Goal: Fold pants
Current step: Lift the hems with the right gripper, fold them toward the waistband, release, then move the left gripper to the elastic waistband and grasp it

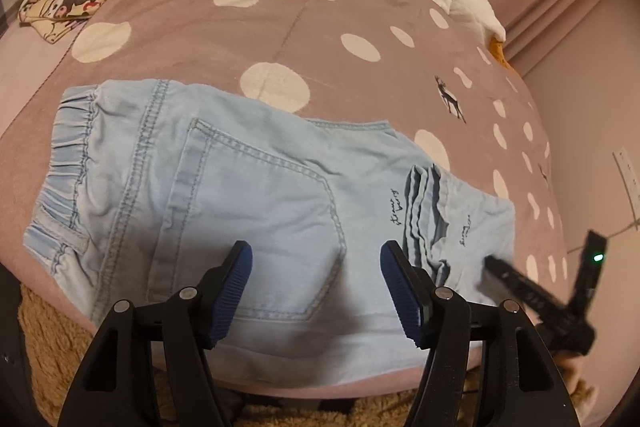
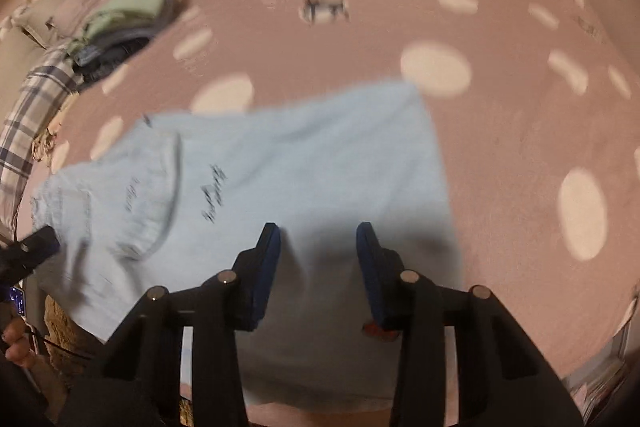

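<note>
Over on the left wrist view, the light blue pants [image 1: 240,195] lie flat on the polka-dot blanket [image 1: 320,39], waistband at 9 o'clock, folded cuffs toward 3. Left gripper [image 1: 316,291] hovers above with fingers apart, holding nothing. Thin soft denim, light and floppy, so I'd grab the stitched hems or waistband. Cursive print by the cuffs, can't read it.

Right wrist view is blurry: right gripper [image 2: 318,271] fingers apart over the cloth, nothing clamped; writing at 10 o'clock unreadable.
</note>
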Demonstrator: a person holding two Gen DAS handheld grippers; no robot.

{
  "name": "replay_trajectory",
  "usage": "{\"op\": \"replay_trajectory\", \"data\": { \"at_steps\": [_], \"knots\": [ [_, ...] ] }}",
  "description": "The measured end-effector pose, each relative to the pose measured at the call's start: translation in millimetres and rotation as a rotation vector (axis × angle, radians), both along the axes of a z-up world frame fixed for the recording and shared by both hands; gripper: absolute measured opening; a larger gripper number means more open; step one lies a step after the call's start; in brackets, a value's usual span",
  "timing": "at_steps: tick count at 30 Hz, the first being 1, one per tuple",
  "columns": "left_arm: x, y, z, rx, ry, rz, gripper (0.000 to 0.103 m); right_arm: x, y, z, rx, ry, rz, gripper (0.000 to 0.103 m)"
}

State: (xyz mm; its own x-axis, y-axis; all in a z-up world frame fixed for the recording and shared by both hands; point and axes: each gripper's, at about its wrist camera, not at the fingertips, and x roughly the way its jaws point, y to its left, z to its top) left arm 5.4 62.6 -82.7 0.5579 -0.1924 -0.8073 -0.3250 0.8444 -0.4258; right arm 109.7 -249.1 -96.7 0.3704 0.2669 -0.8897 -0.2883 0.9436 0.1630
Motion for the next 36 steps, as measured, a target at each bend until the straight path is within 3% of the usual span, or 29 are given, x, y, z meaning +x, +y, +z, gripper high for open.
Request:
{"op": "replay_trajectory", "data": {
  "at_steps": [8, 9, 11, 14, 16, 17, 20, 28, 33, 34, 36],
  "knots": [
    [12.6, -12.7, 1.5, 0.015, 0.008, -0.039, 0.067, -7.4, 6.1, -5.3, -0.025, -0.05, 0.02, 0.046],
    [14.9, -15.1, 2.6, 0.019, 0.007, -0.05, 0.068, -8.1, 5.7, -5.4, -0.023, -0.055, 0.021, 0.046],
    [19.3, -19.9, 5.2, 0.029, 0.002, -0.069, 0.08, -9.0, 4.2, -4.3, -0.023, -0.059, 0.025, 0.046],
    [26.3, -27.3, 10.0, 0.047, -0.011, -0.099, 0.082, -9.4, 1.9, 3.6, -0.019, -0.059, 0.015, 0.047],
    [30.8, -32.4, 11.5, 0.053, -0.019, -0.123, 0.082, -11.4, -7.2, 14.4, -0.014, -0.088, -0.02, 0.063],
    [33.3, -34.4, 11.0, 0.053, -0.018, -0.131, 0.082, -12.2, -11.3, 18.7, -0.013, -0.105, -0.034, 0.065],
    [43.5, -42.2, 6.5, 0.039, -0.005, -0.159, 0.082, -11.9, -28.0, 24.5, -0.016, -0.129, -0.077, 0.066],
    [69.0, -63.9, -11.6, -0.011, 0.035, -0.23, 0.082, -11.9, -61.8, -1.1, 0.012, -0.034, -0.162, 0.066],
    [82.4, -72.6, -25.4, -0.086, 0.049, -0.246, 0.082, -13.3, -64.4, -4.5, 0.043, -0.037, -0.166, 0.067],
    [84.2, -75.8, -25.6, -0.08, 0.044, -0.251, 0.078, -12.9, -64.1, -5.2, 0.048, -0.036, -0.165, 0.067],
    [87.1, -81.1, -26.9, -0.094, 0.043, -0.274, 0.062, -13.3, -63.8, -5.8, 0.05, -0.038, -0.162, 0.068]
  ]
}}
